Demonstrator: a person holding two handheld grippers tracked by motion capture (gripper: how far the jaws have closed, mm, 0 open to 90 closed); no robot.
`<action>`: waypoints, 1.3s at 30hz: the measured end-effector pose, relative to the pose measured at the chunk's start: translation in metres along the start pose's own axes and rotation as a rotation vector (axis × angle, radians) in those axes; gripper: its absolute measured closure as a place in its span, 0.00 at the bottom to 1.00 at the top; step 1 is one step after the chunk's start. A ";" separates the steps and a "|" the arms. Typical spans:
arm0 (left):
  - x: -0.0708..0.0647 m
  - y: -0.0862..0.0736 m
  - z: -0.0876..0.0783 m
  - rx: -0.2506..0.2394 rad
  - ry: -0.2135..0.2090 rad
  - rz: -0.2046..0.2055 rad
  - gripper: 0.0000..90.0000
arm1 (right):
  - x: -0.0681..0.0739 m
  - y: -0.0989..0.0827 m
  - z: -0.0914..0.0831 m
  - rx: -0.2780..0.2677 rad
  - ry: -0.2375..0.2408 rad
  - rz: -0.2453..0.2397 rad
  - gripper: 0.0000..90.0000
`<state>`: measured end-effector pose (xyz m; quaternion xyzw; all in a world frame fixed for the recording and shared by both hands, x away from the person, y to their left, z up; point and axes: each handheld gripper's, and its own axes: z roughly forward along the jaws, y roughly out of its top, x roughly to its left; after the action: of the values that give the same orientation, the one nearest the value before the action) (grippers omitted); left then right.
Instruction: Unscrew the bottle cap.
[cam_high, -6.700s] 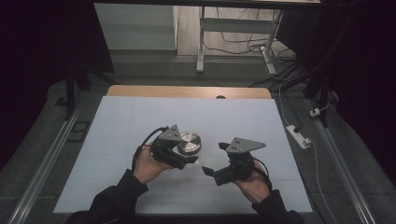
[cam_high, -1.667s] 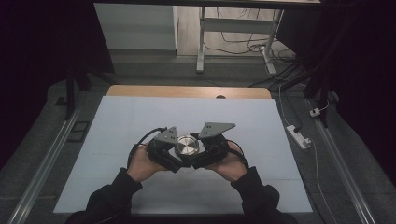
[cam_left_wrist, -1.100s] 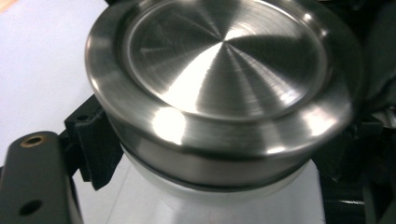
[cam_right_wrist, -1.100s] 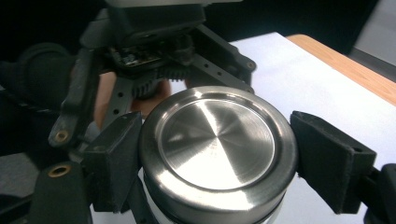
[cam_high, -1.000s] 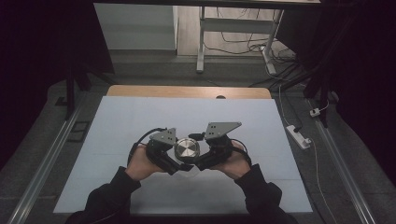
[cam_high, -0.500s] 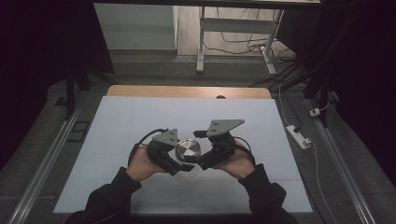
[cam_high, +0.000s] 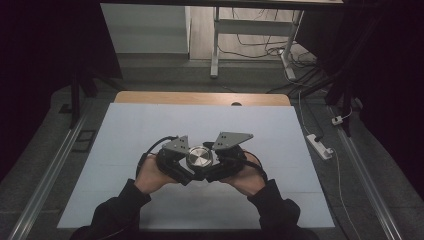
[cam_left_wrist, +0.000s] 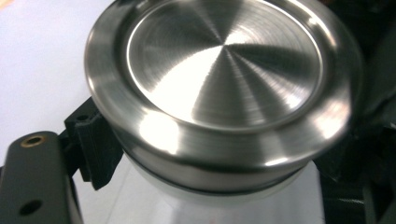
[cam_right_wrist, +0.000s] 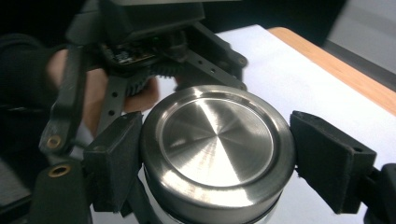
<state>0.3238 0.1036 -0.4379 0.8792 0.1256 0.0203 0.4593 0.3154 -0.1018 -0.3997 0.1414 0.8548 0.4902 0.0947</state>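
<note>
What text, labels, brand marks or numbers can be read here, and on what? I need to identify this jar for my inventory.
None can be read.
Steel lid: plain brushed metal, no engraving or brand.
Jar body: clear under the lid, no label in sight.
Circuit board on the left hand-held gripper: any markings too small and blurred to read.

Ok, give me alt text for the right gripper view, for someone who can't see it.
A round steel lid sits between the two black jaws of the right gripper, which have just been closing on it. Behind it are a white table and the person's left hand.
</note>
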 end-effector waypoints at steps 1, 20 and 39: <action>-0.001 0.000 -0.001 -0.007 -0.018 0.014 0.18 | -0.001 0.000 -0.002 -0.009 0.028 -0.007 0.22; -0.018 0.009 -0.003 -0.007 -0.182 0.165 0.18 | -0.006 -0.002 -0.022 -0.063 0.343 -0.149 0.22; -0.022 0.009 0.005 0.029 -0.176 0.181 0.18 | -0.019 -0.006 -0.033 -0.177 0.407 -0.084 0.22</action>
<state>0.3053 0.0897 -0.4320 0.8918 0.0052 -0.0176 0.4521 0.3225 -0.1372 -0.3877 -0.0049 0.8151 0.5774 -0.0475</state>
